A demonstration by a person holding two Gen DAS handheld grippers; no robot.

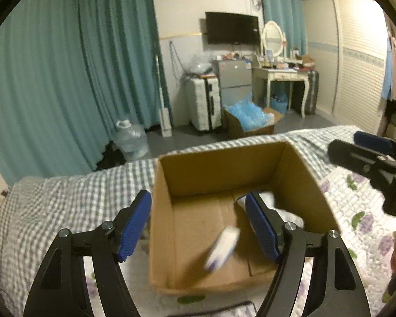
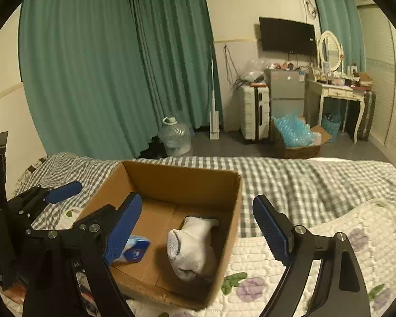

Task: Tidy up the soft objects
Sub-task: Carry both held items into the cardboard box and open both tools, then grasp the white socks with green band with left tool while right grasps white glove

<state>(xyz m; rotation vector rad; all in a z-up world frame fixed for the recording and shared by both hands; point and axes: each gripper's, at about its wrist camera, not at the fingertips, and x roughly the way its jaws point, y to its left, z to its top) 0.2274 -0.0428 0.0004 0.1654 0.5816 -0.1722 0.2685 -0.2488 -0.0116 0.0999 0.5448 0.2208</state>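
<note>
An open cardboard box (image 1: 219, 166) stands on the bed; it also shows in the right wrist view (image 2: 179, 182). A white and blue tissue pack (image 1: 221, 248) is blurred in mid-air inside the box, below my open left gripper (image 1: 198, 227). In the right wrist view the tissue pack (image 2: 136, 248) is at the box's left side and a white sock (image 2: 192, 245) lies on the box floor. My right gripper (image 2: 196, 229) is open and empty above the box's near right edge. The left gripper (image 2: 52, 195) shows at the left of that view.
The bed has a grey checked sheet (image 2: 290, 179) and a white floral quilt (image 2: 330, 240). Beyond the bed are teal curtains (image 2: 105, 66), a water jug (image 2: 175, 137), a white suitcase (image 2: 253, 111), a box of blue plastic (image 2: 295, 134) and a dressing table (image 2: 338, 92).
</note>
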